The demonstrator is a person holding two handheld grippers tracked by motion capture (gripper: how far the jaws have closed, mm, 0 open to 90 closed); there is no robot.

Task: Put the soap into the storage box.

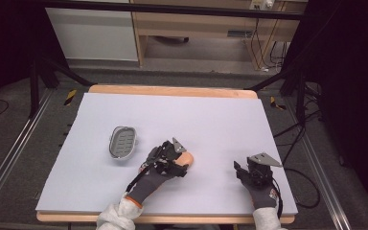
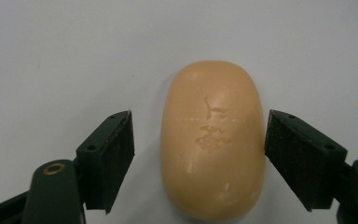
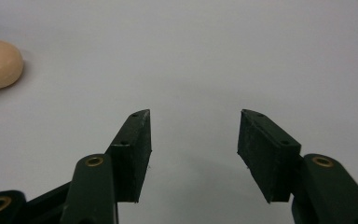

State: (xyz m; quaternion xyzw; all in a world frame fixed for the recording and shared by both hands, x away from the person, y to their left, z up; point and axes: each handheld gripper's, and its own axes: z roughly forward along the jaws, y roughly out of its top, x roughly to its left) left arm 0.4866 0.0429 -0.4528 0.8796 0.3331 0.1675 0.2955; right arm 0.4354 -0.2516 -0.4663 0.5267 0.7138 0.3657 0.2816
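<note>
A peach-coloured oval bar of soap (image 2: 213, 140), smooth, with a pale scuffed stamp and a thin pale line across its middle, lies on my pale lavender-grey table mat (image 1: 211, 120). The jaws of my left gripper (image 2: 199, 154) and my right gripper (image 3: 194, 154) are matt black with brass-coloured pivot rings. A grey oval plastic soap dish (image 1: 123, 142) has a ribbed floor. My gloves are dark grey with orange cuffs, my sleeves white

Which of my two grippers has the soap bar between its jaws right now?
The left gripper: its open jaws straddle the peach soap bar on the table. The right gripper is open over bare table, with nothing between its jaws.
</note>
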